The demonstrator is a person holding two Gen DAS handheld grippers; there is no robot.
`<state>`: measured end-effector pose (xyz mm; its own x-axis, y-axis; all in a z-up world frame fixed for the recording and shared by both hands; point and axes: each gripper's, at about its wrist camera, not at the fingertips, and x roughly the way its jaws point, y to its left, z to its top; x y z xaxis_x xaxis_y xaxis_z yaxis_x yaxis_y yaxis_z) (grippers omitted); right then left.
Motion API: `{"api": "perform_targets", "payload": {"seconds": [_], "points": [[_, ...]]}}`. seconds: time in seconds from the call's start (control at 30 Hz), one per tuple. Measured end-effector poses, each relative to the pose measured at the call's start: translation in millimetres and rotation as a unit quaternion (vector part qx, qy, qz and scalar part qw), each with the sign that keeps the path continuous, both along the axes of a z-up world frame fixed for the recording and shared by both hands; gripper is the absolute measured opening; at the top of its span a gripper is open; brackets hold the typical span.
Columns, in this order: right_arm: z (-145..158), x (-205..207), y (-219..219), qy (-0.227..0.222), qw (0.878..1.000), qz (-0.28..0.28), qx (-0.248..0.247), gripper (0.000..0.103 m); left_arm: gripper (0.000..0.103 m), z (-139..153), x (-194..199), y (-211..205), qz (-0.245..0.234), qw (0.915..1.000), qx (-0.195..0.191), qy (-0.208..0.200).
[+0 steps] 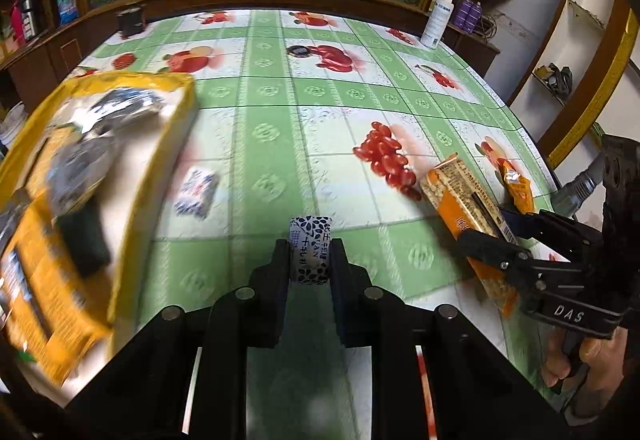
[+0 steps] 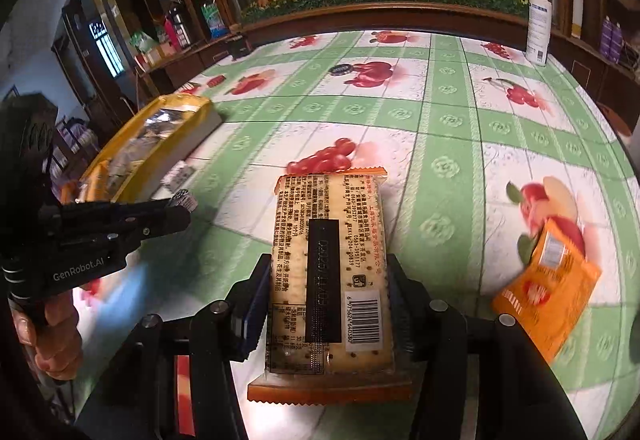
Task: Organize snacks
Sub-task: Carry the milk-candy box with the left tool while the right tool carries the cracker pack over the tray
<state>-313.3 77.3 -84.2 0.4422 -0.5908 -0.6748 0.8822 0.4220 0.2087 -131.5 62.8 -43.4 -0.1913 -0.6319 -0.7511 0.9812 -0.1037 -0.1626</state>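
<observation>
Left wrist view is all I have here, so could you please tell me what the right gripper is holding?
Observer: The right gripper is clamped on a cracker pack, its barcode side facing up.
Operator: Thank you. Is the orange packet beside it on the table?
Observer: Yes, it lies flat on the tablecloth, to the right of the crackers.
Operator: Does my left gripper show its candy from there?
Observer: Yes, the small blue-and-white candy sticks out at its fingertips, near the yellow tray.

Snacks around a yellow-rimmed tray

A small blue-and-white candy is lifted at lower centre; another lies beside the filled tray at left; the cracker pack is lifted at centre; an orange packet lies at right.
</observation>
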Motion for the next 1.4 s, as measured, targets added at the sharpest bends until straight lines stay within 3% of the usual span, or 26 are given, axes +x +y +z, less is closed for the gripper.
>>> {"api": "perform_targets", "payload": {"seconds": [0.27, 0.57, 1.4], "points": [[5, 18, 29, -0.052, 0.999, 0.009, 0.014, 0.055, 0.016, 10, 38, 45, 0.036, 0.9992, -0.014, 0.005], [18, 61, 47, -0.067, 0.997, 0.044, 0.009, 0.054, 0.016, 15, 77, 74, 0.091, 0.9953, -0.029, -0.013], [37, 171, 42, -0.065, 0.991, 0.113, 0.011, 0.054, 0.017, 19, 158, 86, 0.174, 0.9837, -0.033, -0.030]]}}
